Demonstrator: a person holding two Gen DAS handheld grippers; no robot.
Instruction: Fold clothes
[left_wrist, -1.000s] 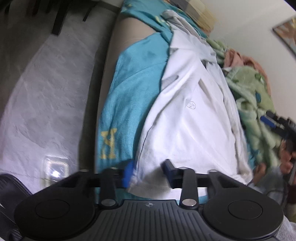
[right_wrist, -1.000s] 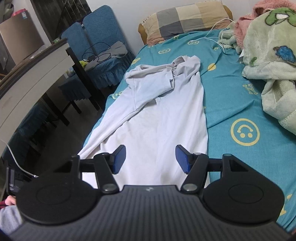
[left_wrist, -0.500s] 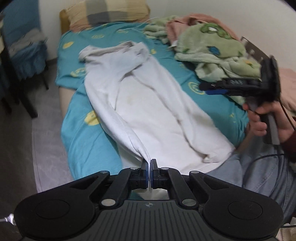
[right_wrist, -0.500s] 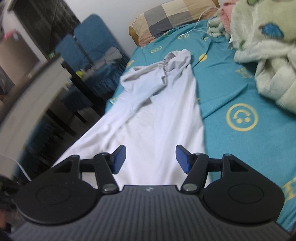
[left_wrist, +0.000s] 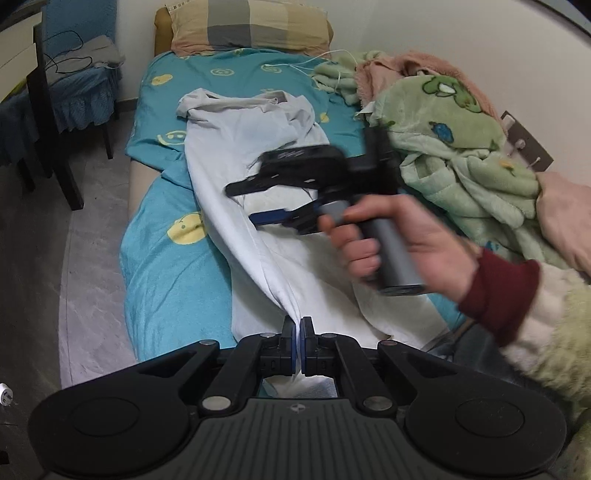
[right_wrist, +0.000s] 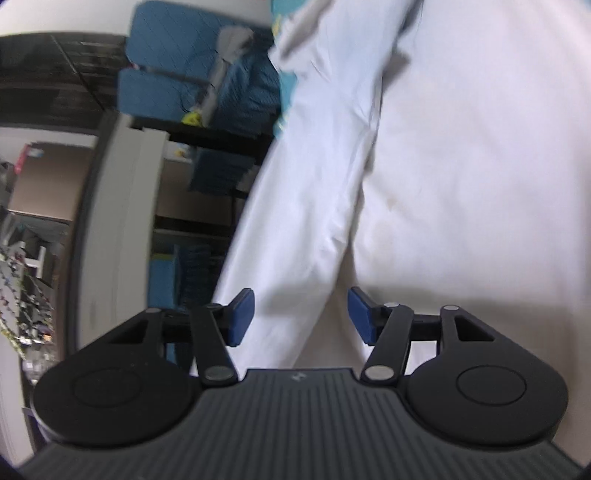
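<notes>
A long white shirt (left_wrist: 251, 162) lies lengthwise on the teal bed sheet (left_wrist: 173, 273). My left gripper (left_wrist: 297, 332) is shut on the shirt's near edge, and a taut ridge of cloth runs up from it. My right gripper (left_wrist: 243, 205), held in a hand (left_wrist: 384, 236), hovers low over the shirt's middle, turned on its side. In the right wrist view the right gripper (right_wrist: 301, 317) has its jaws closing. A raised fold of the white shirt (right_wrist: 306, 258) stands between the blue pads (right_wrist: 240, 314), which do not press it.
A green plush blanket pile (left_wrist: 454, 140) fills the bed's right side against the wall. A checked pillow (left_wrist: 251, 26) sits at the head. A blue chair (left_wrist: 74, 85) and a dark table leg (left_wrist: 55, 122) stand left of the bed on the grey floor (left_wrist: 74, 258).
My left gripper shut on the shirt's edge and lifted it. My right gripper swung down and leftward over the shirt, rolling onto its side, and now sits close to the cloth.
</notes>
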